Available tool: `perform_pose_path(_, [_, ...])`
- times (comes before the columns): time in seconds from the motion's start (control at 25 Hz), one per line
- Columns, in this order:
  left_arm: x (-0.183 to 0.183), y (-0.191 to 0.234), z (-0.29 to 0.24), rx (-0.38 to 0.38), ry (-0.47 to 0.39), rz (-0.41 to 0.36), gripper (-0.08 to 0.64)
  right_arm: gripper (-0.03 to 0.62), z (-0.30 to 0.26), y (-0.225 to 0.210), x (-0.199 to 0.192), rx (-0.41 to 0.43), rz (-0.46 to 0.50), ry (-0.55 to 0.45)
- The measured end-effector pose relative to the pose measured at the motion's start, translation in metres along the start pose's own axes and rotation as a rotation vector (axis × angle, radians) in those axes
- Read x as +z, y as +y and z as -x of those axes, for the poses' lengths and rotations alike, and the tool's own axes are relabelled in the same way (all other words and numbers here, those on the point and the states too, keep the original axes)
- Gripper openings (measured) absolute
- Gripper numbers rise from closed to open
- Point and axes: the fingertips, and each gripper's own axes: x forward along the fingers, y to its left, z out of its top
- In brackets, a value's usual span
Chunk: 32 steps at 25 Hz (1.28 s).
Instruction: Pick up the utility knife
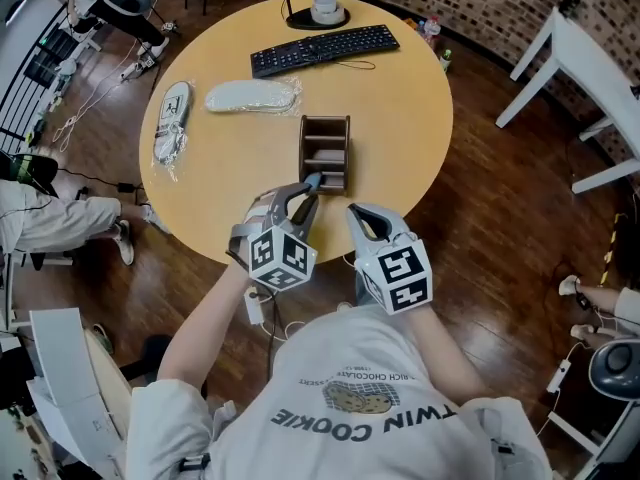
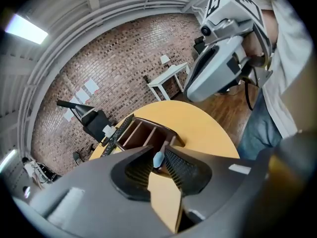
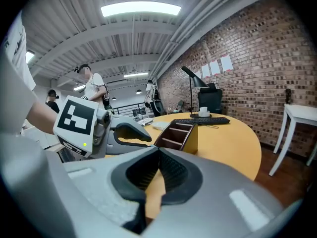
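Observation:
A brown wooden organizer [image 1: 326, 136] with open compartments stands in the middle of the round yellow table [image 1: 400, 118]. The light-blue end of the utility knife [image 1: 313, 180] shows at its near left corner. My left gripper [image 1: 306, 194] points at that end. In the left gripper view the jaws [image 2: 159, 152] stand apart, with the blue end [image 2: 158, 158] in the gap at their tips; I see no pad pressing on it. My right gripper [image 1: 361, 214] hovers just right of it over the table's near edge. Its tips [image 3: 158, 151] meet, with nothing between them.
At the table's far side lie a black keyboard [image 1: 325, 50] and a cup [image 1: 326, 8] on a black base. Two bagged slippers [image 1: 252, 96] [image 1: 172, 118] lie to the left. A white table [image 1: 590, 58] stands at the right, a seated person [image 1: 50, 218] at the left.

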Motion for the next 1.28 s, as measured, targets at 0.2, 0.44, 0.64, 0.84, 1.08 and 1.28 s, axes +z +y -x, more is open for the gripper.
perform_pose_path(0.2, [-0.009,-0.005,-0.015,-0.044,0.052,-0.114,0.121,0.002,-0.006,-0.010,0.000,0.002,-0.007,0.004])
perform_pose_path(0.44, [-0.021,-0.007,-0.032,-0.070,0.104,-0.209,0.129,0.002,-0.012,-0.015,-0.003,0.007,-0.013,0.015])
perform_pose_path(0.64, [-0.026,-0.006,-0.043,-0.090,0.142,-0.277,0.091,0.002,-0.008,-0.020,-0.009,0.001,-0.029,0.031])
perform_pose_path(0.84, [-0.023,-0.004,-0.044,-0.101,0.148,-0.305,0.077,0.002,-0.006,-0.022,-0.014,-0.004,-0.042,0.036])
perform_pose_path(1.08, [-0.020,-0.005,-0.035,-0.098,0.139,-0.282,0.075,0.002,-0.002,-0.015,-0.015,-0.007,-0.040,0.027])
perform_pose_path(1.28, [-0.011,-0.002,-0.024,-0.081,0.121,-0.257,0.074,0.002,0.005,-0.009,-0.012,-0.009,-0.039,0.019])
